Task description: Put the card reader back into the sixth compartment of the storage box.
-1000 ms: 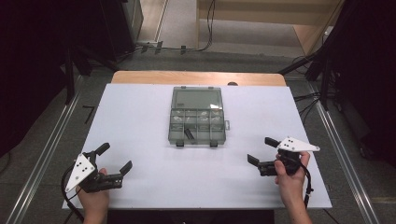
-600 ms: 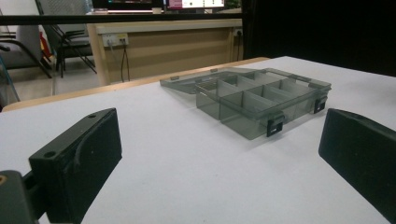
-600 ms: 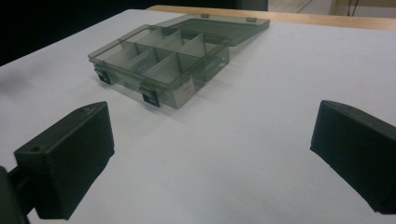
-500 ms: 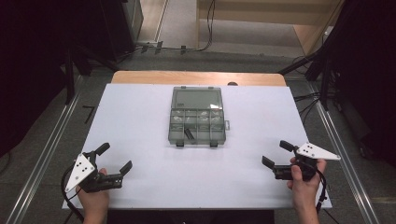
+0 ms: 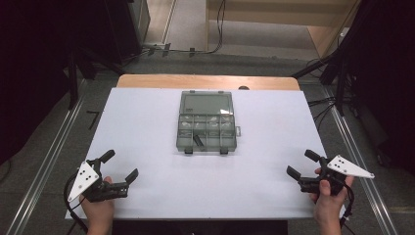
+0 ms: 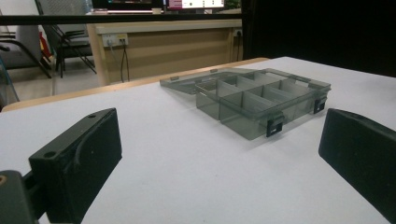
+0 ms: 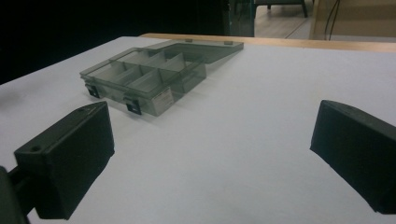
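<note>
- Left gripper (image 5: 119,170) is held low at the near left corner of the white table (image 5: 147,127); jaws are spread wide, nothing is held between them.
- Right gripper (image 5: 302,166) is held near the right edge at the front, jaws likewise spread & empty; the grey plate (image 5: 348,166) on top is seen pointing outward.
- Both are well apart from the work; bare tabletop is seen between each gripper & the box.
- Compartment box (image 5: 207,122), smoky clear plastic, is placed mid-table toward the far side; its lid (image 5: 205,102) is laid open flat behind it, toward the wooden edge (image 5: 205,81).
- Two black latches (image 6: 274,126) are seen on the near wall of the box, facing the person.
- Dividers are seen inside; one small dark item (image 5: 198,141) is lying in a front compartment. Other contents can't be told, too small/blurred.
- Step in hand is judged as the approach to the box, prob. to work on lid or contents; nothing is touched yet.
- To do it well: box should be steadied w/ one gripper at a side wall before the other is brought in, as light plastic is likely to slide on the smooth sheet.
- Jaws should be kept spread until lined up, then narrowed only as needed; thin walls & lid could flex or slip if squeezed hard.
- If the lid is to be shut, it should be taken at its free far edge & swung over slowly, so latches are met squarely.
</note>
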Tool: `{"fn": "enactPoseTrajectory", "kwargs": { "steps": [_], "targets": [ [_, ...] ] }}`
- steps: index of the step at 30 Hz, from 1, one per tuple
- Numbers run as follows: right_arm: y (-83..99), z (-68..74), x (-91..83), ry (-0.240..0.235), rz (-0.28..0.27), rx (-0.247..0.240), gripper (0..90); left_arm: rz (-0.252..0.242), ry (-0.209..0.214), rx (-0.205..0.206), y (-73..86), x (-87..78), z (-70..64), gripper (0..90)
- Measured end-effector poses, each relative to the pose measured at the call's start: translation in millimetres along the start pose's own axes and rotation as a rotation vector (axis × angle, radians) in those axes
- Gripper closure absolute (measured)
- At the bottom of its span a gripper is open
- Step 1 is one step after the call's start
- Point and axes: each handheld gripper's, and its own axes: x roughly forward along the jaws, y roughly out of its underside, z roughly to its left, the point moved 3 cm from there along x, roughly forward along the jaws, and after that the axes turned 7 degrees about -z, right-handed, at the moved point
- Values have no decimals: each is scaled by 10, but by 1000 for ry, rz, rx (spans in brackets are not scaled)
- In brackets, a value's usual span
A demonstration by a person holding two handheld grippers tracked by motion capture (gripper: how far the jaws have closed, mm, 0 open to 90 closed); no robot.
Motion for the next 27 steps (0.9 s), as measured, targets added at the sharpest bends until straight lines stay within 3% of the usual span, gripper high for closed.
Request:
{"fn": "enactPoseTrajectory", "kwargs": {
  "steps": [3, 13, 20, 27],
  "targets": [
    [33, -45, -33, 11, -9, -17, 0, 0, -1, 1, -1, -1, 0, 0],
    [69, -141, -137, 4, -74, 0, 0, 0, -3, 1, 0, -1, -2, 0],
    [98, -168, -172, 25, -75, -18, 0, 1, -4, 0, 0, -1, 0, 0],
    [156, -216, -181, 24, -89, 4, 0, 2, -4, 2, 1, 3, -2, 0]
  ]
}}
